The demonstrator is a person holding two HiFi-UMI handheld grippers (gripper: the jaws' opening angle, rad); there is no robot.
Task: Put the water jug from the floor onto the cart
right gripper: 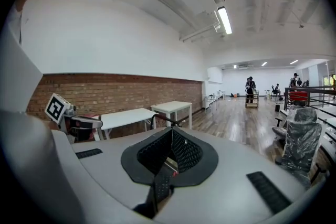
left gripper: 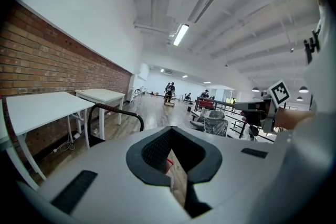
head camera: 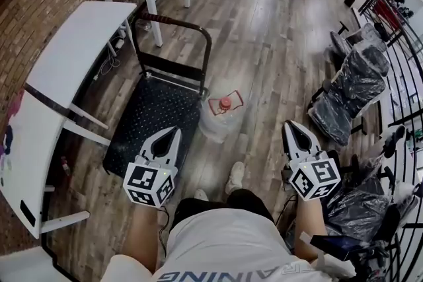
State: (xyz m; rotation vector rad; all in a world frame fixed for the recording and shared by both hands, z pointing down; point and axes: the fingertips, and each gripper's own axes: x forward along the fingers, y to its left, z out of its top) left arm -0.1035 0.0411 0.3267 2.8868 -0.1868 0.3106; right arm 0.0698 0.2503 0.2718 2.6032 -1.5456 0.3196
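- Both tongs are sitting pinched shut, holding nothing: left gripper (head camera: 173, 134) and right gripper (head camera: 291, 125).
- Clear water jug (head camera: 221, 119) with its red cap (head camera: 225, 103) is standing on the wooden floor (head camera: 264, 43), ahead between them.
- It is sitting just beside the black cart (head camera: 155, 117).

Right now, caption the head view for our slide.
Left gripper and right gripper, shut and empty; water jug on floor beside the cart.

The clear plastic water jug (head camera: 223, 119), with its red cap and red carry handle, stands upright on the wooden floor (head camera: 264, 43), just beside the right edge of the black flat-bed cart (head camera: 153, 117) (push handle (head camera: 175, 23) upright at the far end).
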